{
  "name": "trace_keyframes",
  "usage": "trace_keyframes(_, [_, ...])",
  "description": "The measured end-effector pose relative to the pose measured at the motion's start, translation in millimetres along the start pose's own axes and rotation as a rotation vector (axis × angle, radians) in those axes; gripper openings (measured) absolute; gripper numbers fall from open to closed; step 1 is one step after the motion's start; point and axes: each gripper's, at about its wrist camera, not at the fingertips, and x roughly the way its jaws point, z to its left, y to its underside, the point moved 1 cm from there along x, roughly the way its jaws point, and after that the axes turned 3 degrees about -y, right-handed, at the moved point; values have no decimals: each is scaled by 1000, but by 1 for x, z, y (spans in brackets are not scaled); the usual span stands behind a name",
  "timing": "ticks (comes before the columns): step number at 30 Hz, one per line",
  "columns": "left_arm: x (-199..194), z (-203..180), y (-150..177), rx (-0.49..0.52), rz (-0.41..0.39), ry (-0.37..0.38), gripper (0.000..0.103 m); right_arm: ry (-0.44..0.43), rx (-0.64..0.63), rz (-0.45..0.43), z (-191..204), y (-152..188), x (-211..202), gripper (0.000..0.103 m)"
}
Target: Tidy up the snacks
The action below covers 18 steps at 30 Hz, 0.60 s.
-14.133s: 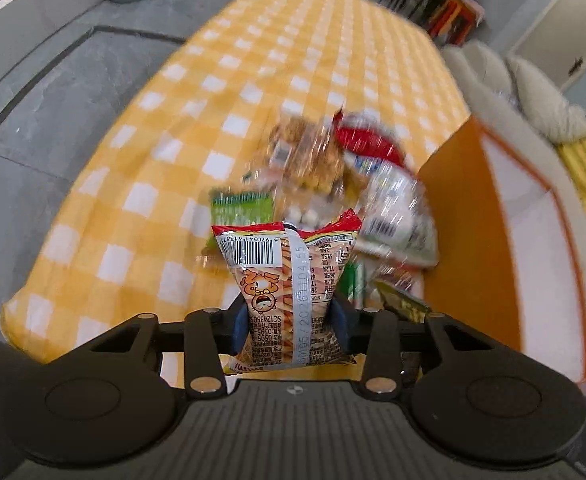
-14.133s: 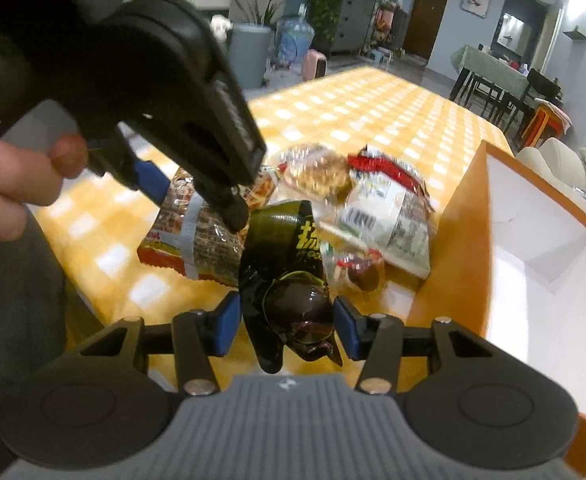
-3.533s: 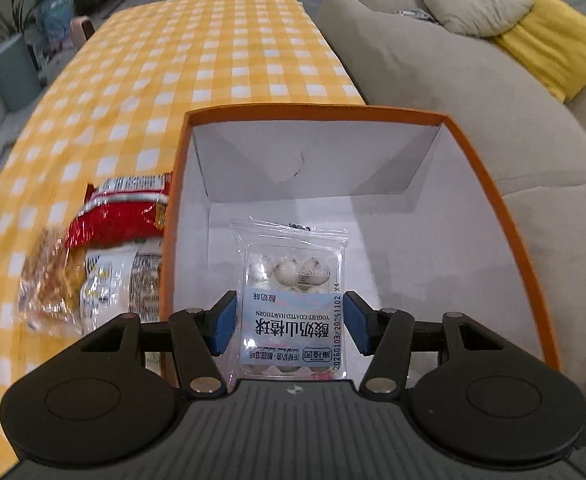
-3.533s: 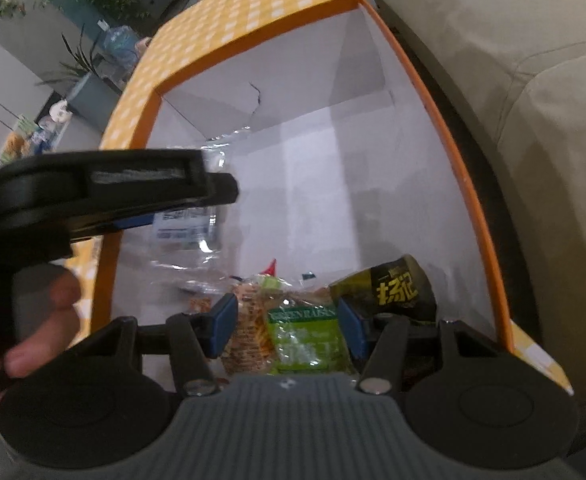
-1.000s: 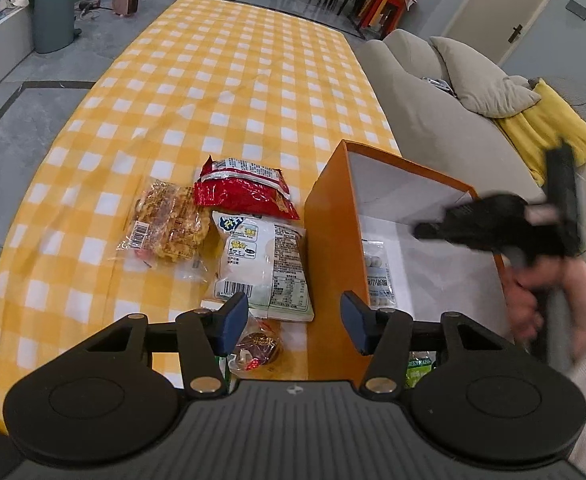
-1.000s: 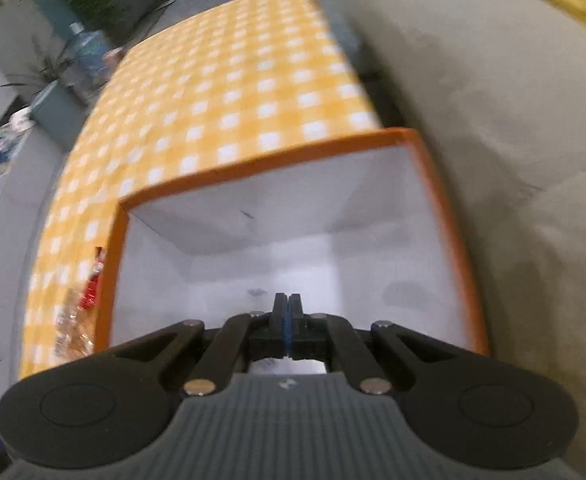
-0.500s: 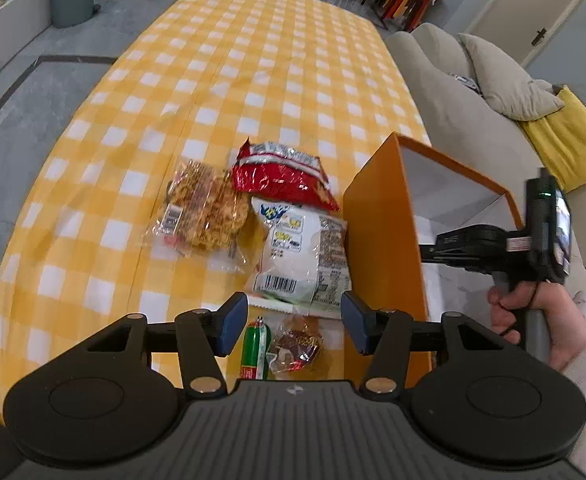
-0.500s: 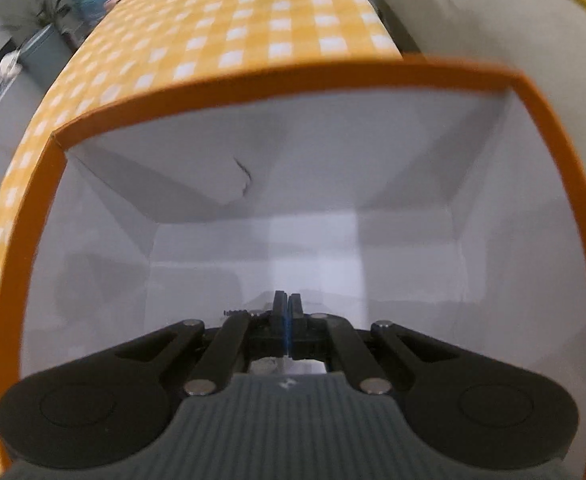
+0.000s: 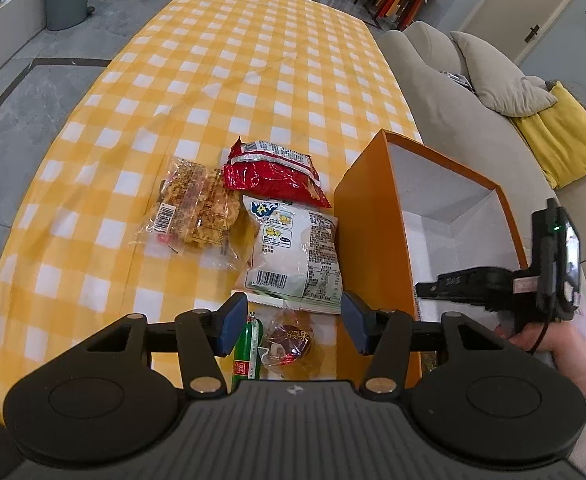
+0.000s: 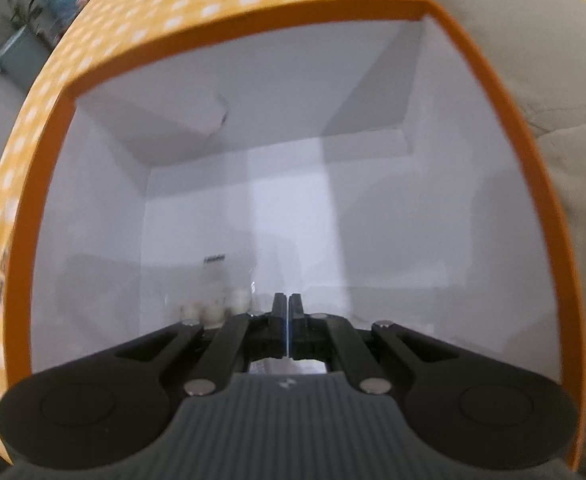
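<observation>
Glossy plastic snack packets (image 9: pixel 293 252) on checked cloth (image 9: pixel 221 80); matt cardboard box (image 9: pixel 373 240).

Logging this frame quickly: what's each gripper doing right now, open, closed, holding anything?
Left gripper: open, holding nothing, above the small snacks on the table.
Right gripper: closed, nothing visible between its fingers, inside the orange box.

**Snacks: five on the cloth, one in the box**

I see the orange box (image 9: pixel 373 240) upright, open-topped, white inside. Left of it: white pouch (image 9: pixel 293 252) flat, just beside its wall; red bag (image 9: pixel 273 174) behind; clear cracker pack (image 9: pixel 195 210) further left. Nearest me: green stick (image 9: pixel 245 350), round red-wrapped sweet (image 9: pixel 289 340). Clear packet of white balls (image 10: pixel 213 304) lies inside, blurred.
</observation>
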Motion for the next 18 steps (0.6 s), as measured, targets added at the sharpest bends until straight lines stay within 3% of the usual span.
trace_keyframes(10, [-11, 6, 0, -15, -20, -6, 63, -130, 69, 75, 8, 19, 7, 0])
trace_keyframes(14, [-14, 7, 0, -19, -26, 2, 64, -109, 50, 69, 10, 22, 1, 0])
trace_keyframes(18, [-17, 6, 2, 8, -16, 5, 68, -28, 43, -11, -1, 16, -23, 3])
